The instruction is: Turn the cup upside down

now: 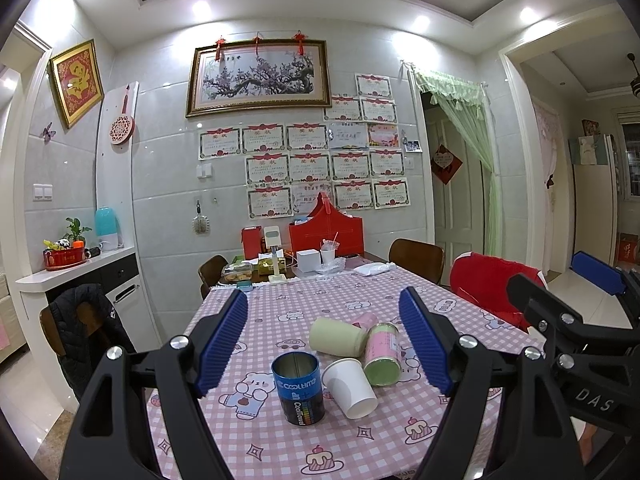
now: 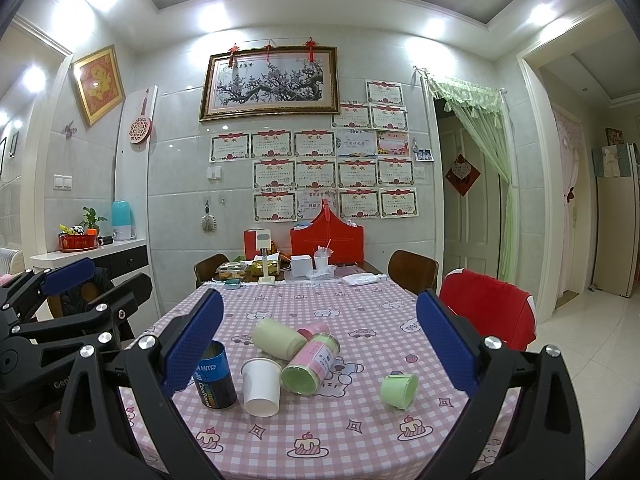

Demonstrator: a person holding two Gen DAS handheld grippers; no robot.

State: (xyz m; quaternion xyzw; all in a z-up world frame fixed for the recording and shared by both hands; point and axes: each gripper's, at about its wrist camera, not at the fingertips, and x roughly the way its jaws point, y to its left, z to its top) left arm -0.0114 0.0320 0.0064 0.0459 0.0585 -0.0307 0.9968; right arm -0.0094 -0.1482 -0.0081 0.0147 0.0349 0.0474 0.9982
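A white paper cup (image 1: pixel 350 386) (image 2: pixel 261 386) lies tilted on the pink checked tablecloth (image 1: pixel 280 312), its rim leaning against a pink-and-green can (image 1: pixel 383 354) (image 2: pixel 310 362). A blue open tin (image 1: pixel 298 388) (image 2: pixel 214 376) stands upright beside it. A pale green cup (image 1: pixel 338 337) (image 2: pixel 278 338) lies on its side behind. A small green cup (image 2: pixel 399 390) lies to the right. My left gripper (image 1: pixel 324 344) is open and empty, above the cups. My right gripper (image 2: pixel 320 344) is open and empty too.
Boxes, a red bag (image 1: pixel 326 232) and a lamp stand (image 1: pixel 276 256) crowd the table's far end. Chairs stand around it, one with a red cover (image 1: pixel 492 288) at the right and one with a dark jacket (image 1: pixel 80 320) at the left.
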